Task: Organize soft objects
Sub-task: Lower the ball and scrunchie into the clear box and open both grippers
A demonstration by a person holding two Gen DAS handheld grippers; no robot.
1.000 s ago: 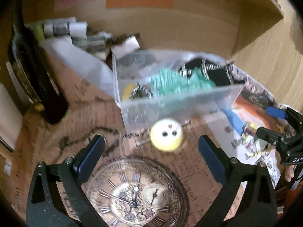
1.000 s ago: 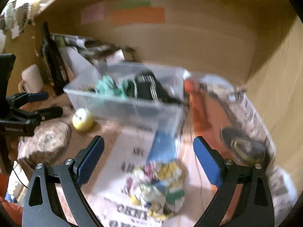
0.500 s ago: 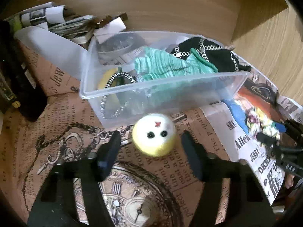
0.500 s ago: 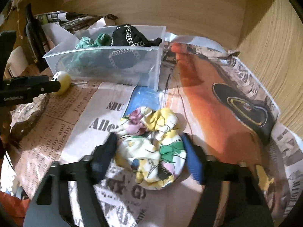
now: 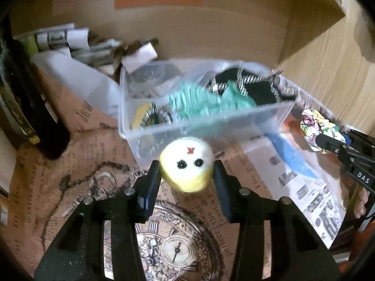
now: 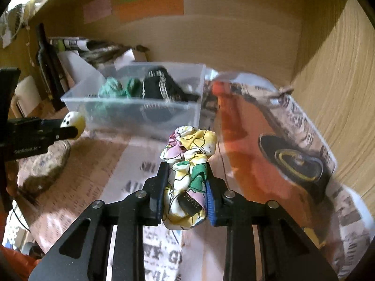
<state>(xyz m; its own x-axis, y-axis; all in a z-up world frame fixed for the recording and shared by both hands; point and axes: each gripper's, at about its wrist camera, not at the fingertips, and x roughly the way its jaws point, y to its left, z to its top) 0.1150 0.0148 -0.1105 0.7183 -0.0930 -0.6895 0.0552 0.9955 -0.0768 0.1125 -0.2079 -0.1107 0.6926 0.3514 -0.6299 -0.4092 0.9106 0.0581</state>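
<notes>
My left gripper is shut on a yellow-white felt ball with a face and holds it above the table, just in front of the clear plastic box. My right gripper is shut on a floral scrunchie and holds it lifted, in front of the box's right corner. The box holds a green scrunchie and a black one with a chain trim. The ball in the left gripper shows at the left of the right wrist view. The scrunchie shows at the right of the left wrist view.
The table is covered with printed paper showing a clock and newsprint. A dark bottle stands at the left. Rolled papers lie behind the box against the wooden back wall. A wooden side wall closes the right.
Both grippers have closed: the left on the felt ball, the right on the floral scrunchie. Both objects have been lifted off the table.
</notes>
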